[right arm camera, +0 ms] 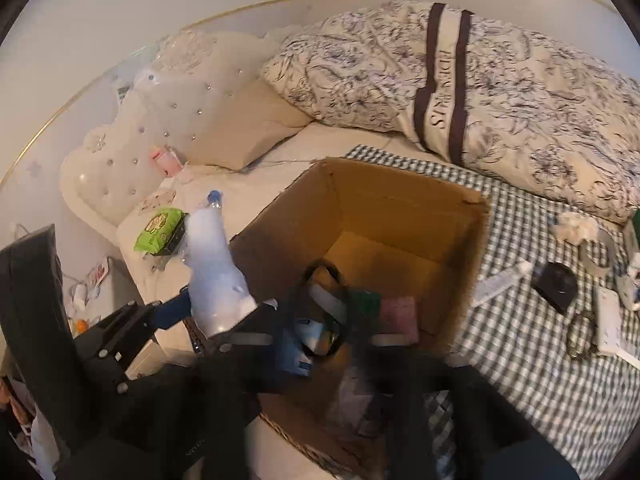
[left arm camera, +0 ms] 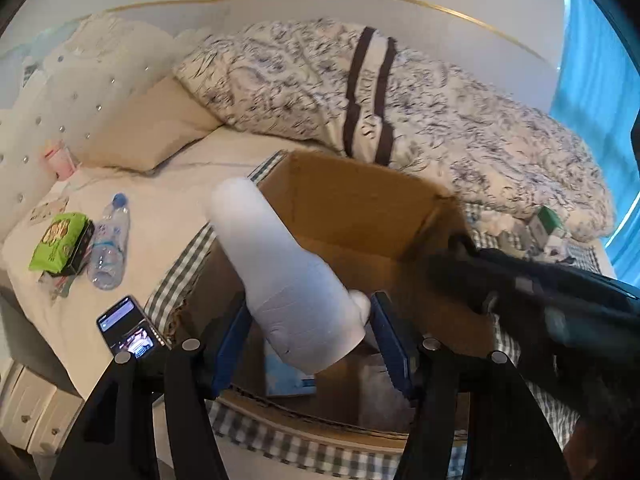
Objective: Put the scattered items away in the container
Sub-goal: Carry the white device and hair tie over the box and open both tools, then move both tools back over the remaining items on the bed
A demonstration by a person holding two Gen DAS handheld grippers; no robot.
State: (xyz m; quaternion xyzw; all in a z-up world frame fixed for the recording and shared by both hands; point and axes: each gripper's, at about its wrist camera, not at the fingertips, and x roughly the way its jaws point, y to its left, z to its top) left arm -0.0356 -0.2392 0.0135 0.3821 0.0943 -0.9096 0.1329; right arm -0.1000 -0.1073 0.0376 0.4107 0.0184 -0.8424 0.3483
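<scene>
Left wrist view: the left claw (left arm camera: 310, 336) grips a white plastic bottle (left arm camera: 288, 276) above the open brown cardboard box (left arm camera: 360, 216) on the bed. Released tilted, it might strike the rim. Whether the right claw (right arm camera: 328, 320) is clenched, I cannot tell.

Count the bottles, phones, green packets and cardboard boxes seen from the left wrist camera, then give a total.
Bottles: 2, white bottle in the left tongs, clear bottle on the bed
Phones: 1
Green packets: 1
Boxes: 1
Total: 5
</scene>
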